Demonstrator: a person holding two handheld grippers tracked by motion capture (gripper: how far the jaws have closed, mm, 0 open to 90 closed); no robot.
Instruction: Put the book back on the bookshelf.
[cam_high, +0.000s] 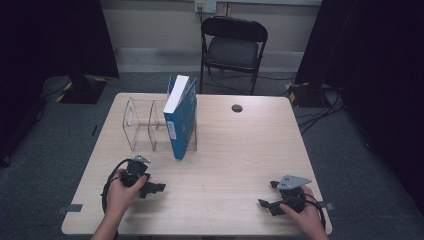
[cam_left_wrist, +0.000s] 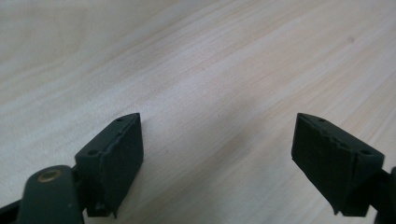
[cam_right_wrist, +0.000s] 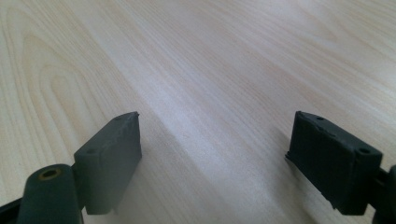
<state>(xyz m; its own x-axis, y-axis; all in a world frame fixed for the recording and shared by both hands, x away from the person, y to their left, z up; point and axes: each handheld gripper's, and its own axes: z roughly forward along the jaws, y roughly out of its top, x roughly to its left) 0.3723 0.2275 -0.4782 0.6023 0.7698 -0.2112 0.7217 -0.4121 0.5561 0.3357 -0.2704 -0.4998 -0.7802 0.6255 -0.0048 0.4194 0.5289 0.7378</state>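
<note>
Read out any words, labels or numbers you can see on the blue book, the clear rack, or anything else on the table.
Nothing can be read.
Blue book: a pale label on its spine, too small and blurred to read.
Clear rack: a faint pale patch on one divider, no legible text.
Left gripper and right gripper: open jaws, plain black, no markings.
Table: bare wood grain, no print.

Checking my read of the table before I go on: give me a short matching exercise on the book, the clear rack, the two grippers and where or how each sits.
Things:
1. blue book
2. clear rack
3. left gripper
4. right gripper

States:
A. near right table edge, jaws open
B. transparent, its left slots empty
C. standing upright, leaning in the rack's right end
D. near left of table, jaws open

Pairs: 1-C, 2-B, 3-D, 4-A
</note>
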